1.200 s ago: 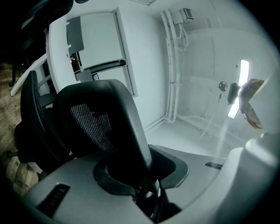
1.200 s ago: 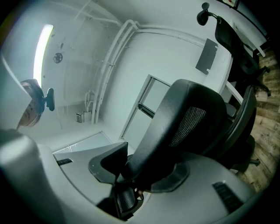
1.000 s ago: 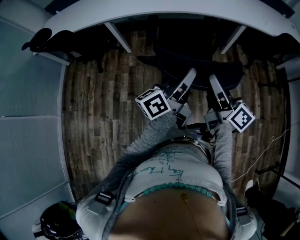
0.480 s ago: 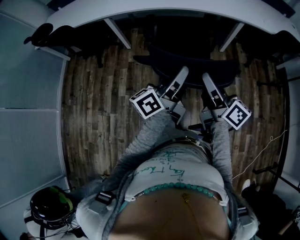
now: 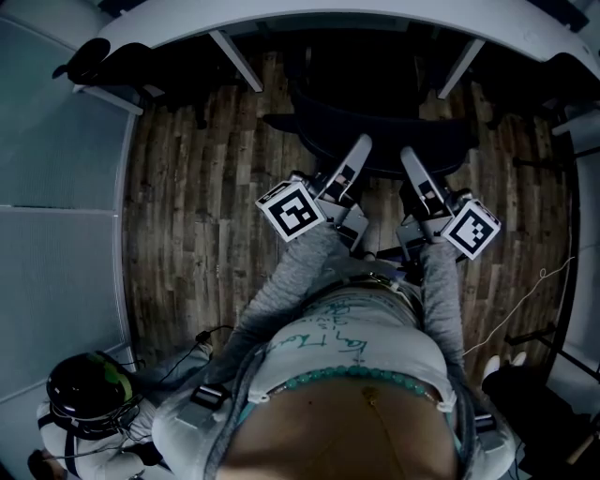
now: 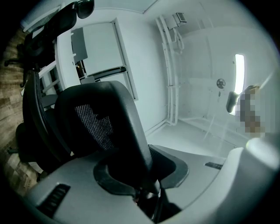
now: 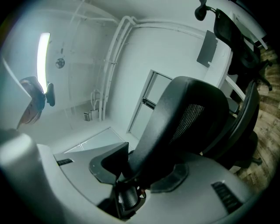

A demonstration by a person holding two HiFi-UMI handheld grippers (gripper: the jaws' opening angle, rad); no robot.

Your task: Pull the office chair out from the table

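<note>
The black office chair (image 5: 375,131) stands at the edge of the white table (image 5: 309,21), its seat partly under the tabletop. My left gripper (image 5: 354,150) and right gripper (image 5: 410,159) reach side by side onto the top of its back. In the left gripper view the left gripper (image 6: 141,171) is shut on the chair's black mesh headrest (image 6: 103,124), which fills the gap between the jaws. The right gripper view shows the right gripper (image 7: 142,171) shut on the same headrest (image 7: 188,118) from the other side. Below the headrest, the backrest (image 6: 28,109) is partly hidden.
Wooden floor (image 5: 187,206) lies around the chair. Other black chairs sit at the table's far left (image 5: 103,70) and far right (image 5: 572,75). A grey panel (image 5: 56,234) runs along the left. A helmet (image 5: 84,398) lies at the lower left, a cable (image 5: 539,291) at the right.
Both grippers keep the same hold on the headrest. In the head view the floor and helmet have slid up the frame, and the grippers with the chair sit slightly higher.
</note>
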